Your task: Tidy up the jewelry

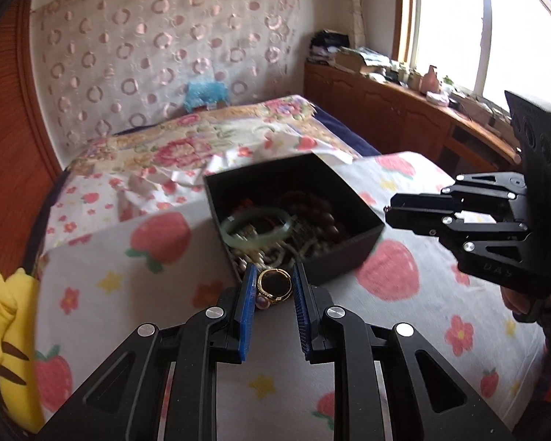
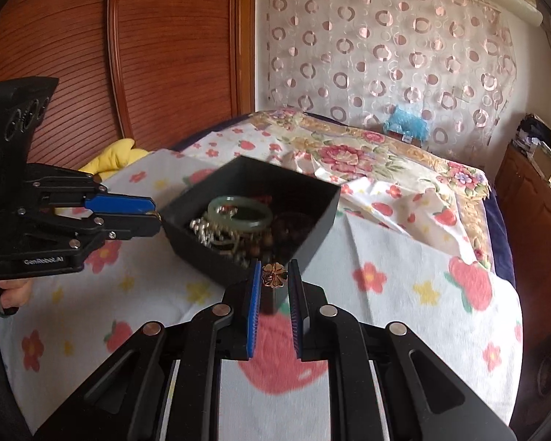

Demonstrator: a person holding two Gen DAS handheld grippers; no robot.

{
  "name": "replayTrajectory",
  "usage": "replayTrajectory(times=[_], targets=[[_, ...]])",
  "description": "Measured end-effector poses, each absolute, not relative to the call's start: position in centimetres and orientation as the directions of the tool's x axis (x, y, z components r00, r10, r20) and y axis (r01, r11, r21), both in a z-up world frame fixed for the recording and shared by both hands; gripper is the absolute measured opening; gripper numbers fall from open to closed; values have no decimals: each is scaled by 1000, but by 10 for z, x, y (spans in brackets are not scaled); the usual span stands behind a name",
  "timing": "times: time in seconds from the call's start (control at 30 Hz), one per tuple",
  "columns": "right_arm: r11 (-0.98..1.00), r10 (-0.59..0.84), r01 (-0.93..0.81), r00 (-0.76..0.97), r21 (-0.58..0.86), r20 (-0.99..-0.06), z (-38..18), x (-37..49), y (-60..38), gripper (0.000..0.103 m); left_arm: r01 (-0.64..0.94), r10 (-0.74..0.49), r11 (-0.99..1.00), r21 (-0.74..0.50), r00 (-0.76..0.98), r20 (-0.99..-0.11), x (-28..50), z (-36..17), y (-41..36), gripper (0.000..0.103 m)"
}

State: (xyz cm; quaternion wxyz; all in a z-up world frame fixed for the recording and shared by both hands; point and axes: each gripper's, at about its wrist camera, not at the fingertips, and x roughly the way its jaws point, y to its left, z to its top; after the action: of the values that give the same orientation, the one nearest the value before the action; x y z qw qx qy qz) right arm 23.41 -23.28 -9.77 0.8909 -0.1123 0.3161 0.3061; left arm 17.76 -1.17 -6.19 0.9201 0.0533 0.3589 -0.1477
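Only two bits of lettering I can actually make out here. My left gripper (image 2: 157, 217) has "GenRobot.AI" printed in small white letters along the bottom edge of its black body, seen from the right wrist view. My right gripper (image 1: 387, 213) shows raised letters on its lower black housing that look like "DAS", though that's kinda blurry. Nothing else is readable.

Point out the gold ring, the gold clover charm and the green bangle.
gold ring (image 1: 274, 286): left wrist view, on its dark oval face, between the blue pads.
gold clover charm (image 2: 274, 274): right wrist view, on the middle of the clover.
green bangle (image 2: 238, 213): right wrist view, on its near rim, inside the black box (image 2: 323, 213).
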Motion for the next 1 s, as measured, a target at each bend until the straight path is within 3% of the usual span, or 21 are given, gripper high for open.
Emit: replayTrajectory(times=[1.0], targets=[[811, 477, -583, 620, 41, -623, -102, 241, -231, 20, 245, -198, 969, -16, 739, -644, 234, -55, -13, 19]])
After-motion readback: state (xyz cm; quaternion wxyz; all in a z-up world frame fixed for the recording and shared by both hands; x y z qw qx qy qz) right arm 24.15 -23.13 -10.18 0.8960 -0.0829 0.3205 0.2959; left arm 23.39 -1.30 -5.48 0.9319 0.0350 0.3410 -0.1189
